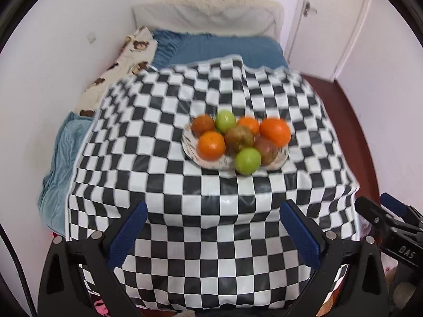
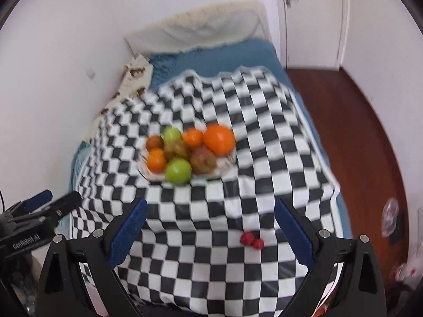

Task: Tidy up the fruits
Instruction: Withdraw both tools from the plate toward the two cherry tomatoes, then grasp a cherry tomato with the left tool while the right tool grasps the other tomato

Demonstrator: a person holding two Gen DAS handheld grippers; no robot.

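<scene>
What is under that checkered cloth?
The checkered cloth is draped over a bed: blue bedding shows beyond its far edge and a lighter blue blanket beside it. Whatever lies directly beneath the cloth is covered.

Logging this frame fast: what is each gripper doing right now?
Left gripper: open, holding nothing.
Right gripper: open, holding nothing.

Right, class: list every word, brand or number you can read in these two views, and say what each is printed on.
"DAS": white letters on the black body of the right gripper, seen from the left wrist view; possibly cut off.
"GenRobot.AI": white letters on the black body of the left gripper, seen from the right wrist view.
Cream cartoon-print cloth: any lettering too blurred to read.
</scene>
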